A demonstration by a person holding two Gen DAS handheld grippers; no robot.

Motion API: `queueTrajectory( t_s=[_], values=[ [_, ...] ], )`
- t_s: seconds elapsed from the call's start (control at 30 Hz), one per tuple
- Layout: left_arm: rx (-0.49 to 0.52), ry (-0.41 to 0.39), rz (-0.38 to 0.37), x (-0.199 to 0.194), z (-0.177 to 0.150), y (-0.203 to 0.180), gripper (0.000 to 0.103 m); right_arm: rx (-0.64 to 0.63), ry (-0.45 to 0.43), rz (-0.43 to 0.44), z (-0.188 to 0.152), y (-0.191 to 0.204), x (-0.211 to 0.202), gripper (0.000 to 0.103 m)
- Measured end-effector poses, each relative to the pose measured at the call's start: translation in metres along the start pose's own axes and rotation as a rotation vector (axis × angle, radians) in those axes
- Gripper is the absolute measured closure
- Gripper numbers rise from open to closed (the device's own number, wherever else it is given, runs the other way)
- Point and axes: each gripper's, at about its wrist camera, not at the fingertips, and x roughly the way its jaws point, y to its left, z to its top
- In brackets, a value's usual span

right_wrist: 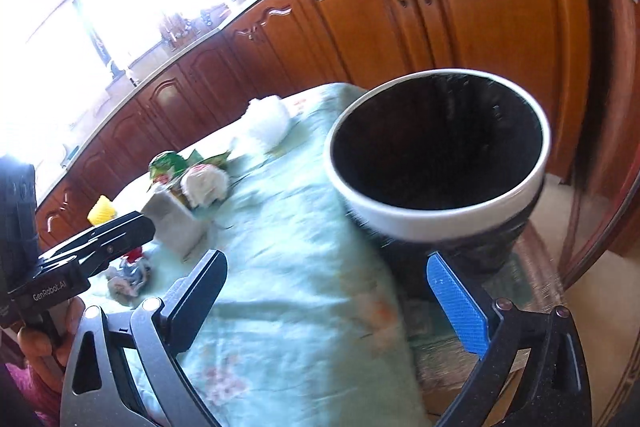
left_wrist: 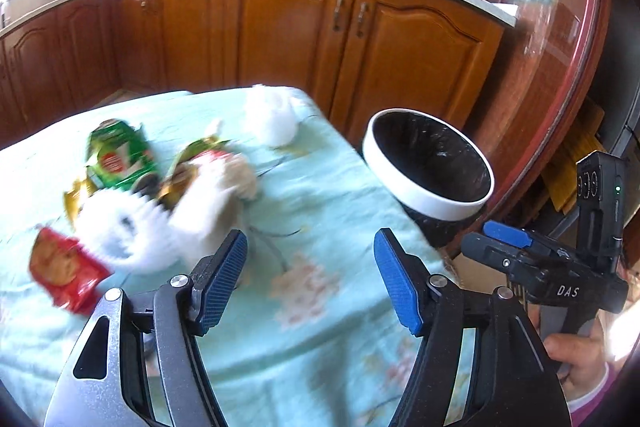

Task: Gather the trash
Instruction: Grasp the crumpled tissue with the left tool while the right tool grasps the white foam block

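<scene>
Both jaws are standing apart, empty: left gripper (left_wrist: 310,279), right gripper (right_wrist: 332,291); green wrapper (left_wrist: 120,157) is lying lengthwise toward the cabinets (left_wrist: 288,27).

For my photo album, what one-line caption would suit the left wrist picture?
Open left claw above a green tablecloth strewn with snack wrappers, bin beside the table.
</scene>
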Motion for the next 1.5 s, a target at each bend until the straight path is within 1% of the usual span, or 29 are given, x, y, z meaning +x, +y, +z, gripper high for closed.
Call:
queueTrajectory(
  t_s=[0.17, 0.3, 0.37, 0.63, 0.8, 0.93, 1.03, 1.2, 1.27, 1.3, 1.33, 1.37, 1.4, 1.43, 1.47, 1.5],
  values=[
    [-0.050, -0.031, 0.057, -0.027, -0.017, 0.030, 0.032, -0.020, 0.015, 0.043, -0.011, 0.027, 0.008, 0.002],
    [-0.095, -0.043, 0.096, -0.040, -0.027, 0.054, 0.031, -0.051, 0.033, 0.079, -0.017, 0.053, 0.018, 0.002],
    [-0.114, -0.049, 0.120, -0.046, -0.031, 0.065, 0.031, -0.074, 0.041, 0.095, -0.020, 0.065, 0.021, 0.002],
    [-0.165, -0.041, 0.171, -0.056, -0.050, 0.099, 0.031, -0.154, 0.065, 0.141, -0.024, 0.109, 0.041, 0.002],
    [-0.194, -0.018, 0.183, -0.057, -0.059, 0.114, 0.031, -0.206, 0.072, 0.170, -0.022, 0.131, 0.053, 0.002],
    [-0.225, 0.020, 0.163, -0.050, -0.062, 0.126, 0.031, -0.254, 0.078, 0.191, -0.019, 0.146, 0.068, 0.002],
    [-0.230, 0.045, 0.159, -0.043, -0.065, 0.129, 0.031, -0.279, 0.092, 0.208, -0.015, 0.153, 0.081, 0.002],
    [-0.250, 0.076, 0.155, -0.032, -0.070, 0.133, 0.031, -0.299, 0.103, 0.212, -0.008, 0.160, 0.100, 0.004],
    [-0.258, 0.088, 0.145, -0.027, -0.072, 0.134, 0.032, -0.305, 0.116, 0.210, -0.007, 0.163, 0.109, 0.006],
    [-0.259, 0.090, 0.142, -0.026, -0.072, 0.135, 0.034, -0.308, 0.124, 0.207, -0.006, 0.165, 0.114, 0.009],
    [-0.257, 0.093, 0.138, -0.025, -0.073, 0.134, 0.040, -0.309, 0.128, 0.208, -0.006, 0.166, 0.117, 0.013],
    [-0.253, 0.097, 0.134, -0.024, -0.073, 0.133, 0.043, -0.313, 0.133, 0.207, -0.005, 0.168, 0.120, 0.014],
    [-0.250, 0.100, 0.128, -0.023, -0.074, 0.133, 0.050, -0.316, 0.135, 0.203, -0.005, 0.168, 0.122, 0.019],
    [-0.247, 0.102, 0.123, -0.022, -0.073, 0.132, 0.055, -0.322, 0.138, 0.198, -0.005, 0.169, 0.125, 0.027],
    [-0.240, 0.101, 0.126, -0.022, -0.073, 0.131, 0.057, -0.325, 0.140, 0.192, -0.005, 0.170, 0.127, 0.033],
    [-0.232, 0.097, 0.129, -0.022, -0.072, 0.129, 0.060, -0.325, 0.146, 0.186, -0.006, 0.170, 0.128, 0.047]
  ],
)
